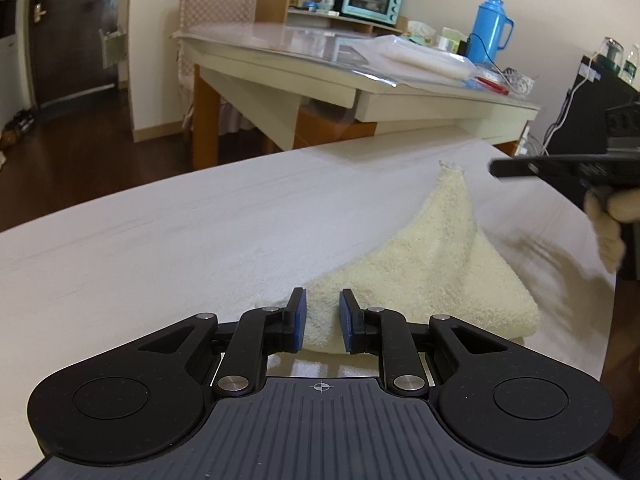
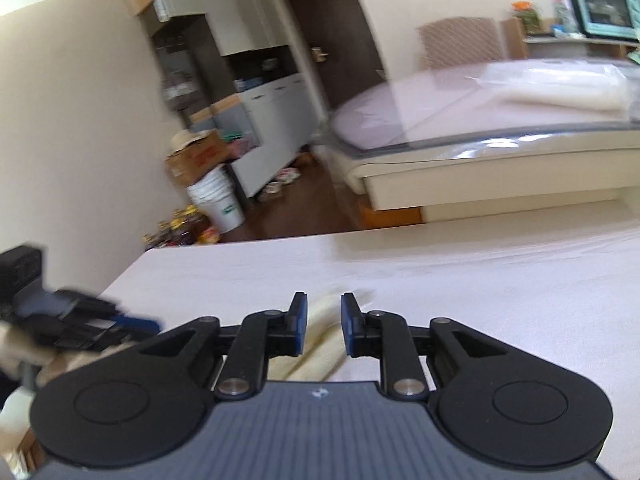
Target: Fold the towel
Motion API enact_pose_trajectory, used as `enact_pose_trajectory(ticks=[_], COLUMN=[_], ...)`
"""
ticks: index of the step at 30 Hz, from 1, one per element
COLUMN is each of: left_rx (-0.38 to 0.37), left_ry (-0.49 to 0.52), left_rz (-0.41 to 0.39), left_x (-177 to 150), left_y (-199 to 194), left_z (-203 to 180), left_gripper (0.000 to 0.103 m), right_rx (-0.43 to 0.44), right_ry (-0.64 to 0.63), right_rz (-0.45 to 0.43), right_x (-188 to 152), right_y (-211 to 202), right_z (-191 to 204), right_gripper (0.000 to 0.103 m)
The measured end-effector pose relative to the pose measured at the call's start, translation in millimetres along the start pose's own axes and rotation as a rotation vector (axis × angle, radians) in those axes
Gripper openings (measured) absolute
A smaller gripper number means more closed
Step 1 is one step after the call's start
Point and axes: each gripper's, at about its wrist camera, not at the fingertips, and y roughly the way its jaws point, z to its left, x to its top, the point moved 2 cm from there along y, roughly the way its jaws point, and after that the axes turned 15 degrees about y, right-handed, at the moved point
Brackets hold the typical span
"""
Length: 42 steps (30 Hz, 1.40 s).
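Cream terry, the towel (image 1: pixel 420 272) lies folded on the white table (image 1: pixel 160 248), filling the left wrist view from 6 o'clock out toward 2 o'clock, one corner peaking up at its far end; the left gripper (image 1: pixel 323 318) hangs at its near edge with the jaws slightly apart, the cloth showing in the gap but neither blue pad pressing it; the right gripper (image 2: pixel 323 322) stands likewise a little spread over a strip of towel (image 2: pixel 316 344), gripping nothing. To fold well, I judge each tool should settle on a corner of the same edge, pinch the full thickness, then lift and carry evenly so the layers stay square. The left view alone shows the towel's whole shape and the raised corner, plus the right tool with its gloved hand (image 1: pixel 608 220) at 3 o'clock; the right view alone shows the left tool, blurred, at 9 o'clock.
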Motion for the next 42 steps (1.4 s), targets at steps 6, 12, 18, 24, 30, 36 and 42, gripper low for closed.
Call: enact_pose_trajectory(ticks=[6, 12, 18, 24, 30, 36, 42], left_rx=[0.004, 0.047, 0.044, 0.055, 0.017, -0.066, -0.024], left_ry=[0.021, 0.055, 0.076, 0.106, 0.088, 0.111, 0.224], left_rz=[-0.007, 0.012, 0.000, 0.012, -0.056, -0.092, -0.035], left_x=[2, -5, -6, 2, 10, 18, 11], left_y=[-6, -3, -1, 6, -6, 3, 5], left_z=[-11, -21, -18, -13, -38, -88, -122], left_gripper=[0.023, 0.024, 0.026, 0.026, 0.025, 0.026, 0.030], right_rx=[-0.005, -0.073, -0.110, -0.097, -0.111, -0.161, -0.152], right_ry=[-0.329, -0.408, -0.362, -0.305, -0.252, -0.193, -0.184], right_rz=[0.052, 0.104, 0.173, 0.154, 0.065, 0.083, 0.047], right_x=[-20, -12, -31, -29, -8, -9, -9], right_y=[21, 50, 39, 33, 22, 25, 15], right_z=[50, 54, 45, 45, 37, 18, 18], right_gripper=[0.019, 0.019, 0.019, 0.019, 0.020, 0.020, 0.020])
